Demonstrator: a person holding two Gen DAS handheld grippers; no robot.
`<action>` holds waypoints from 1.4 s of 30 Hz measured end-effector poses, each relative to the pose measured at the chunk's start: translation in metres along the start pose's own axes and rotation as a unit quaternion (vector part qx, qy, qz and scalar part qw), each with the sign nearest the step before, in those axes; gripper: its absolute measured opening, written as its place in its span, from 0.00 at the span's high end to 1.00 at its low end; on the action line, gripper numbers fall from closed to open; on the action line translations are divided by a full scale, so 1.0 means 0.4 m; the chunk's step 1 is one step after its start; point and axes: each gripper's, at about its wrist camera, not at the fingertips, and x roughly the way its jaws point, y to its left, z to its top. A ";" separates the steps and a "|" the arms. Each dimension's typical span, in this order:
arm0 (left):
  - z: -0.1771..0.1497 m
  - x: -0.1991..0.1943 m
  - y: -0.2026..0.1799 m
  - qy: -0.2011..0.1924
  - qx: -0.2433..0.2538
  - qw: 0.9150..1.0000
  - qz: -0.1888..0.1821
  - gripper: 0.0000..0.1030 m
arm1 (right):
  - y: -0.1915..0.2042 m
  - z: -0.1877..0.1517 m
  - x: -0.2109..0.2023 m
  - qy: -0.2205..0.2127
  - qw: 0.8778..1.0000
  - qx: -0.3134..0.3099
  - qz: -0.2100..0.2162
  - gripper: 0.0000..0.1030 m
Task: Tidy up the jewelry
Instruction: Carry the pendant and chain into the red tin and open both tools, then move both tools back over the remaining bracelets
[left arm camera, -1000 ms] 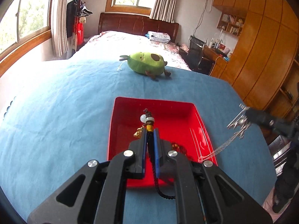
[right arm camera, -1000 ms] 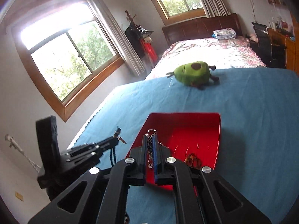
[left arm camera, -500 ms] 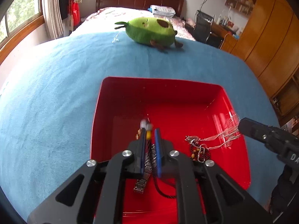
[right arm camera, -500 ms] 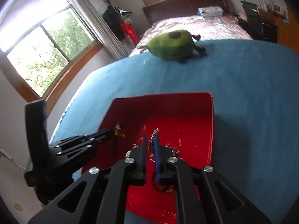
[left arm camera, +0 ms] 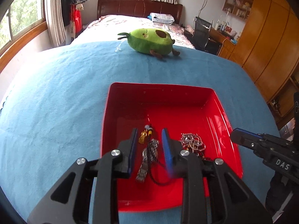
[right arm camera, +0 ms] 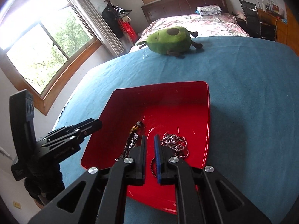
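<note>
A red tray lies on the blue cloth. In it lie a black cord necklace with a gold charm and beads, a metal watch band, and a pile of silver chain. My left gripper is open and empty, its jaws on either side of the cord necklace. My right gripper is open a little and empty above the tray's near part, left of the silver chain. It also shows at the right of the left wrist view.
A green avocado plush toy sits on the far side of the blue cloth. Beyond are a bed, windows to the left, and wooden cabinets to the right.
Both grippers lowered over the tray and opened. The cord necklace dropped from the left gripper and the silver chain from the right; both now lie in the tray.
</note>
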 end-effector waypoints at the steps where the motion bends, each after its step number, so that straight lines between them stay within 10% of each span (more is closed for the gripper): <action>1: -0.010 -0.018 -0.001 -0.004 0.002 1.000 0.002 0.75 | 0.004 -0.012 -0.009 0.000 1.000 -0.002 0.000 0.90; 6: -0.081 -0.087 0.002 -0.005 0.009 1.000 0.014 0.60 | 0.012 -0.079 -0.045 0.006 1.000 -0.011 -0.010 0.84; 27: -0.510 -0.210 0.117 0.046 -0.021 0.998 0.036 0.56 | 0.043 -0.500 -0.115 0.063 0.998 -0.008 0.005 0.84; 42: -0.568 -0.202 0.073 0.059 -0.031 0.998 0.023 0.56 | -0.043 -0.519 -0.070 0.085 0.995 0.036 -0.030 0.84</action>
